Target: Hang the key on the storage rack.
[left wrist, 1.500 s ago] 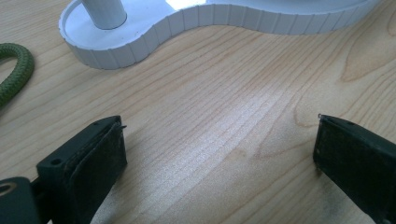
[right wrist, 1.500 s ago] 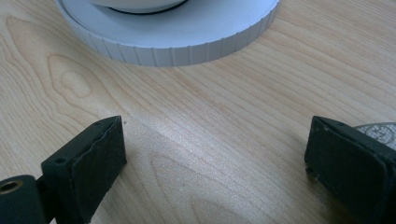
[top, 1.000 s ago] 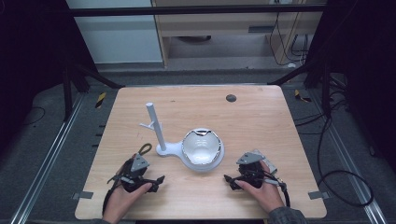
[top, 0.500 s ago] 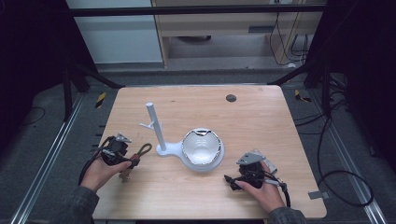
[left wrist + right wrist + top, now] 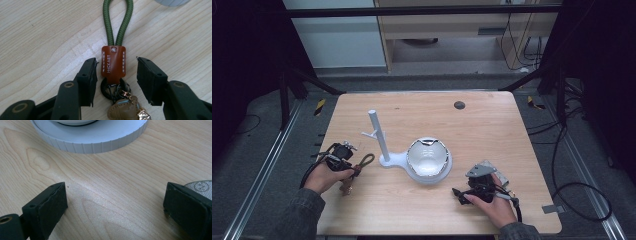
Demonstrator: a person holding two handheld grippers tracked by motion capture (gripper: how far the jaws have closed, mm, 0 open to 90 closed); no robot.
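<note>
At the table's point(image 5: 512, 145) left, the left gripper point(image 5: 116, 75) has moved over the keychain point(image 5: 113, 64), fingers spread, ready to grasp; right gripper point(image 5: 115, 207) fingers also spread.

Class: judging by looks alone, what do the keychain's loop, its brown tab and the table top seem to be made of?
Loop: matt green braided cord, seemingly textile; weave shows.
Brown tab: smooth leather or imitation; white stitching, stamped letters.
Table top: pale wood or wood-look laminate; visible grain, slight sheen.
</note>
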